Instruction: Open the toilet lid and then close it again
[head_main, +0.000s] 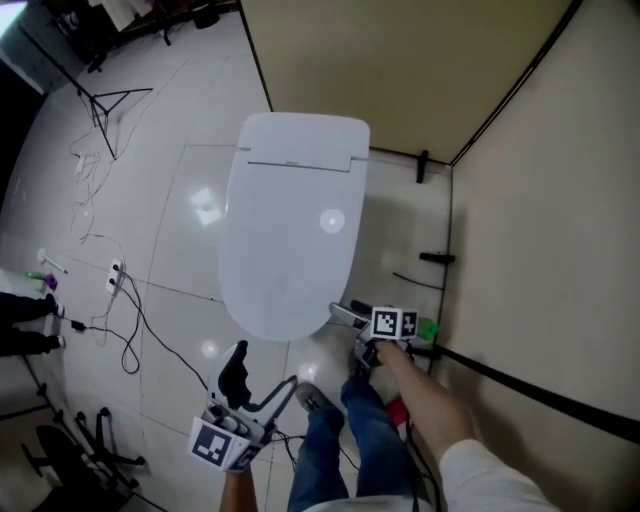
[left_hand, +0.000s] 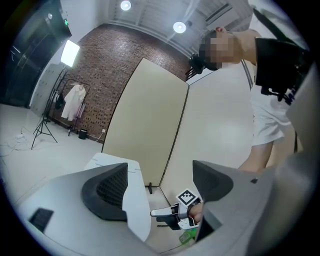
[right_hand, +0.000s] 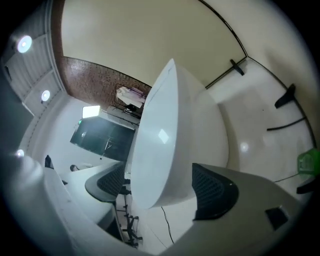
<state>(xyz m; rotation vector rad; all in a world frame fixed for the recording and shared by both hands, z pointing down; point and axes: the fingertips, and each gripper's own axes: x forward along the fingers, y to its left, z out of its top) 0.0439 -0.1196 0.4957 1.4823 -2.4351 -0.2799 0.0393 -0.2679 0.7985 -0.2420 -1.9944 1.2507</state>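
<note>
At the front right rim of the white glossy oval toilet lid (head_main: 290, 230), lying flat and closed: my right gripper (right_hand: 160, 187), jaws apart astride that rim, apparently to lift it; my left gripper (left_hand: 160, 182), open and empty, held back in reserve.

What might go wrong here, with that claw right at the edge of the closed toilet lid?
1. The toilet lid looks smooth and rounded, and the right claw is open at its front rim. A shallow grip might slip and let the lid slam.
2. Loose cables trail across the floor to the person's left. A step could snag one.
</note>
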